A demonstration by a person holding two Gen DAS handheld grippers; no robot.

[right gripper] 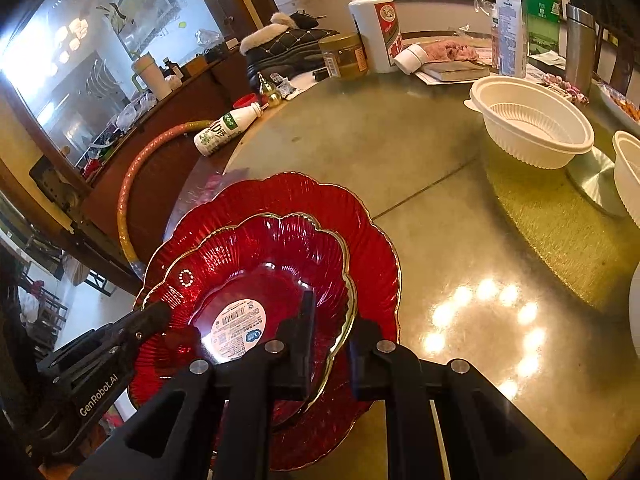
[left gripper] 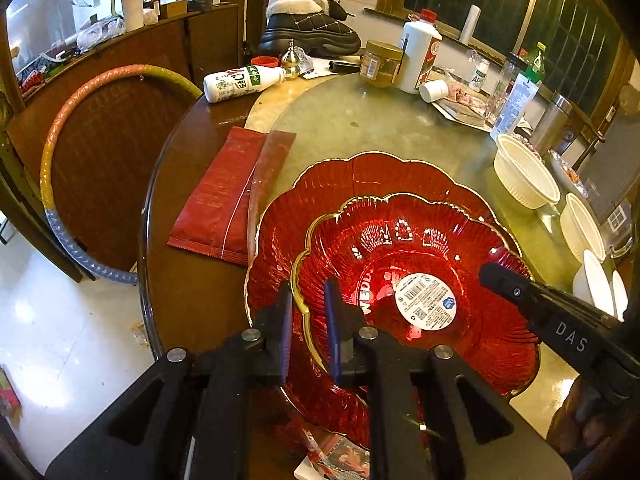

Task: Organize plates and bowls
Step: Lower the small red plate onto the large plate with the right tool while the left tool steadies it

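Gold-rimmed red scalloped plate [left gripper: 420,280] stacked on a larger one [left gripper: 360,176]; both grippers' fingers [left gripper: 286,320] [right gripper: 306,328] clamp its rim. Bare surface [right gripper: 400,136] toward twelve o'clock.

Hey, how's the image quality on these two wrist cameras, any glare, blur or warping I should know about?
Left wrist view: strong fisheye bending at the edges, window blown out, white glints on the smaller red plate gripped by the left gripper. Right wrist view: a ring of lamp glare on the table, overexposed cabinet glass top left, warm yellow cast; the right gripper and white bowl stay sharp.
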